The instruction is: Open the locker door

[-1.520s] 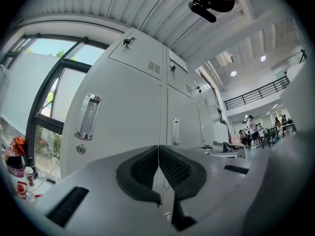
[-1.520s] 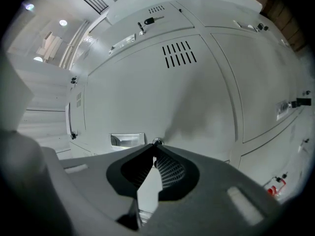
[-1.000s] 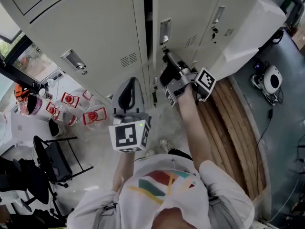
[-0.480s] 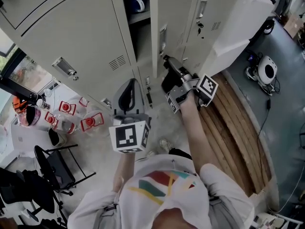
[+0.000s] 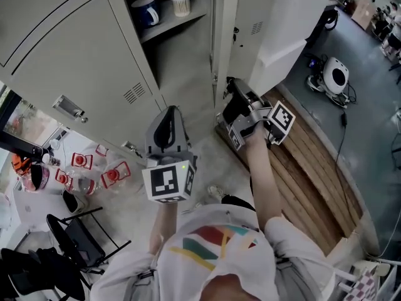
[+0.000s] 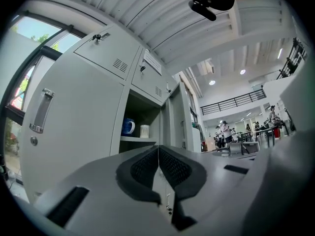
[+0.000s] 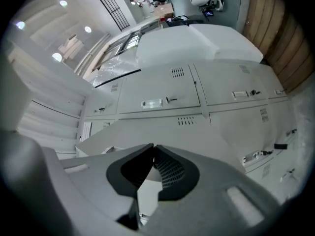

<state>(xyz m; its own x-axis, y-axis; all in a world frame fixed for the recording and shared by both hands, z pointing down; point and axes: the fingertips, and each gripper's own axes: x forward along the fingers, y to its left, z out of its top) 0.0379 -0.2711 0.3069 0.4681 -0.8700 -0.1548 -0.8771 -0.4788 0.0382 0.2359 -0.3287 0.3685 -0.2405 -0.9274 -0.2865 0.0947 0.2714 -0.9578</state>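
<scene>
Our right tool (image 7: 153, 147) grasped the open locker door (image 5: 227, 30); our left tool (image 6: 158, 149) was clenched, empty, above the pale floor (image 5: 210, 162).

Shelf (image 5: 178, 22) in the locker (image 5: 185, 68) carries a blue mug (image 5: 145, 11) and a white cup (image 5: 180, 4), side by side. Red-capped bottles (image 5: 113, 175) stand on the floor (image 5: 210, 158).

Left grey handheld gripper with black pads (image 5: 169, 115) (image 6: 158, 150): upright in front of the chest, forearm (image 5: 160, 223) short and tucked in, jaws fully together, nothing between them. Right grey handheld gripper (image 5: 233, 96) (image 7: 152, 149): bare forearm (image 5: 260, 174) stretched forward, jaws almost together, pinching the thin edge of the grey metal locker door (image 5: 225, 30). Marker cubes (image 5: 169, 182) face the head camera.
</scene>
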